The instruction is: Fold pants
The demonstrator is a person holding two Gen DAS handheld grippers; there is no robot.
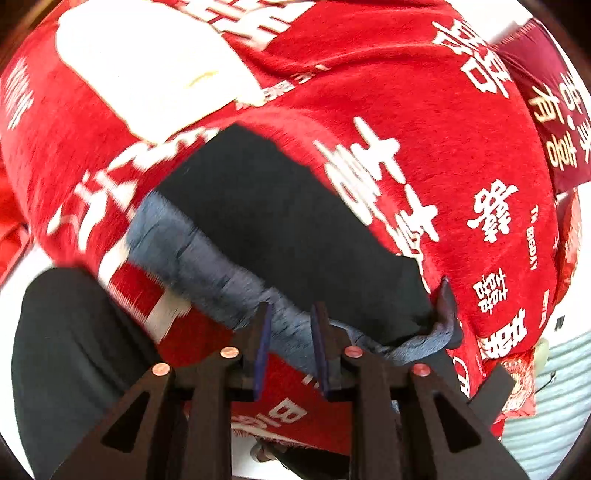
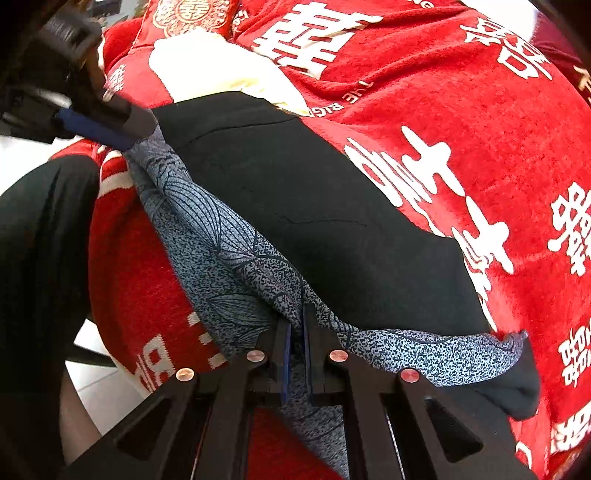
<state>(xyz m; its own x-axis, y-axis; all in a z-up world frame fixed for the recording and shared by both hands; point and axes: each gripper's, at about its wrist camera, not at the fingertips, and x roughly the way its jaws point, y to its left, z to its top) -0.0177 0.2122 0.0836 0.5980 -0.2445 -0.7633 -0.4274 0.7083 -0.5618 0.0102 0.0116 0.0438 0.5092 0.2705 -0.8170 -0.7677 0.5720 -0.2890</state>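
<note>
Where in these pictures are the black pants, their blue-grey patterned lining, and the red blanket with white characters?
Black pants (image 2: 295, 192): right wrist view, flat outer cloth.
Blue-grey patterned lining (image 2: 221, 236): right wrist view, bunched edge.
Red blanket with white characters (image 1: 424, 103): left wrist view, bare red area.

pants (image 2: 295, 192) on blanket (image 2: 461, 122); pillow (image 1: 147, 66) behind

A home, most likely a bedroom. Spread wide across a soft, rounded surface, a plush red blanket (image 1: 424, 122) printed with large white Chinese double-happiness characters, of the sort laid over a bed. Near its far edge, a red cushion (image 2: 192, 14) with a gold round emblem, and beside it a pale cream pillow or folded cloth (image 2: 214, 70). Off one side, a darker maroon cloth (image 1: 554, 122) with gold characters. Below the blanket's edge, pale floor tiles (image 2: 99, 384). Clothing lying on the bedding: dark pants (image 2: 314, 206) with a blue patterned lining.
</note>
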